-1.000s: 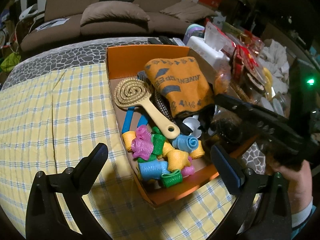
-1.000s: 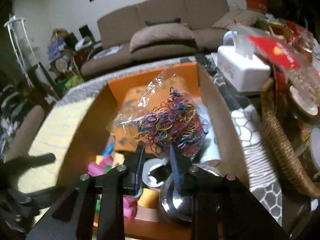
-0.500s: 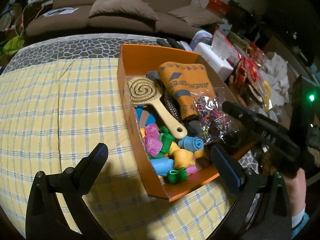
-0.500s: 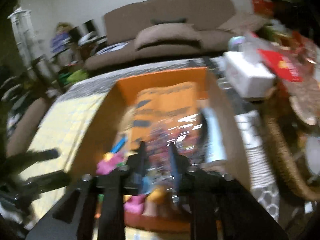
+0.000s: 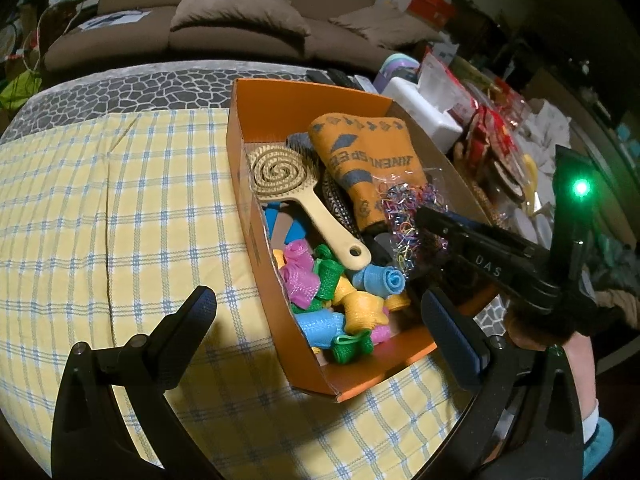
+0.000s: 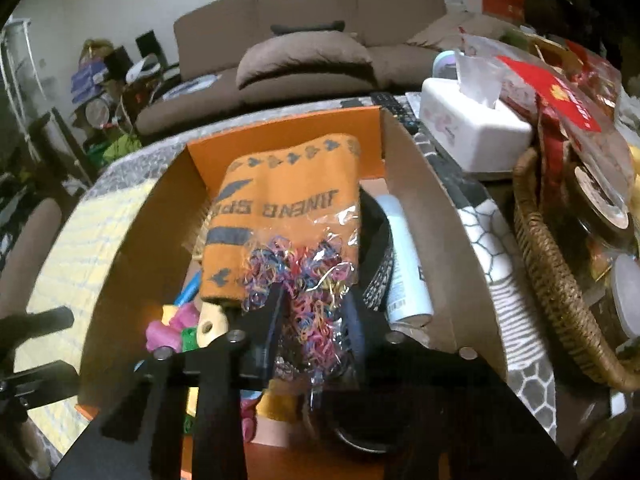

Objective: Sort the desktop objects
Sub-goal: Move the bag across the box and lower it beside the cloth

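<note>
An orange cardboard box (image 5: 296,100) stands on the yellow checked cloth. It holds an orange towel (image 5: 368,160), a beige spiral hairbrush (image 5: 288,176) and several coloured hair rollers (image 5: 340,300). My right gripper (image 6: 316,312) is low inside the box (image 6: 420,184). Its fingers stand a little apart around a clear bag of coloured rubber bands (image 6: 304,276) that rests on the towel (image 6: 280,200). The bag (image 5: 404,216) also shows in the left wrist view under the right gripper (image 5: 428,220). My left gripper (image 5: 316,320) is open and empty, in front of the box.
A white tissue box (image 6: 472,128) and a wicker basket (image 6: 560,288) full of packets stand right of the box. A white bottle (image 6: 404,264) lies along the box's right wall. A brown sofa (image 5: 240,12) is behind the table. The yellow cloth (image 5: 100,220) spreads left.
My right gripper has lowered the bag of rubber bands from above the box onto the towel, and its fingers have spread. My left gripper has drifted back and left.
</note>
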Action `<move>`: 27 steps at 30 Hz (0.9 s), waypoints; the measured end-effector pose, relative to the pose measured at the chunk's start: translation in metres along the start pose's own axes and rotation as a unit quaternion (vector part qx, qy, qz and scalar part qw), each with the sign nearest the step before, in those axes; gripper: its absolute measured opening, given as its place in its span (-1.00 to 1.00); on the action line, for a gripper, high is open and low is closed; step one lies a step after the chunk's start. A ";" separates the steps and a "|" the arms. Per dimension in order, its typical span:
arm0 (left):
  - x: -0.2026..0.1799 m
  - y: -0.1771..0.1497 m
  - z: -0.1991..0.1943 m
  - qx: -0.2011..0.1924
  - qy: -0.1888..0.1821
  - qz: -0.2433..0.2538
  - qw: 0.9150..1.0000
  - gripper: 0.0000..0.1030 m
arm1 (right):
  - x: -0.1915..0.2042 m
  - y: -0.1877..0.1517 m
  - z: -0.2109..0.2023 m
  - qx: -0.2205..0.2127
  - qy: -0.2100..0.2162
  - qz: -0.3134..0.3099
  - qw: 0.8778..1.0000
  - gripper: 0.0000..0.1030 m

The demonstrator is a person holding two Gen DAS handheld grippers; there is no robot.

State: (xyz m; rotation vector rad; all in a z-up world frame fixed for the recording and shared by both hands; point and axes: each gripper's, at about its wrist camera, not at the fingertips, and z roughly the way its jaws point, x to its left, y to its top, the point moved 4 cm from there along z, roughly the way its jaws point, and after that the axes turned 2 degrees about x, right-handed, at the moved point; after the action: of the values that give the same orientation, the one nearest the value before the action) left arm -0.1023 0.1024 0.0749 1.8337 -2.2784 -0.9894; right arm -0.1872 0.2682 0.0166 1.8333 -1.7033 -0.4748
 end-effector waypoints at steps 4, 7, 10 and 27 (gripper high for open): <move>0.000 -0.003 0.000 0.001 0.000 0.000 1.000 0.99 | 0.005 0.001 -0.004 -0.001 0.022 0.005 1.000 -0.72; 0.002 -0.004 -0.001 0.000 -0.002 -0.005 1.000 0.99 | 0.012 0.004 -0.013 -0.012 0.054 0.008 0.998 -0.74; 0.005 -0.006 -0.004 -0.001 -0.001 -0.008 1.000 0.99 | 0.029 0.007 -0.023 -0.020 0.100 0.006 0.995 -0.74; 0.022 -0.020 -0.008 0.009 0.006 -0.021 1.000 0.99 | 0.066 0.007 -0.024 0.020 0.160 0.022 0.987 -0.31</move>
State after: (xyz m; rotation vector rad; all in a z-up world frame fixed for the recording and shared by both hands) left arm -0.0883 0.0779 0.0637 1.8981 -2.2592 -0.9642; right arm -0.1699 0.2077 0.0479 1.7839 -1.5377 -0.1192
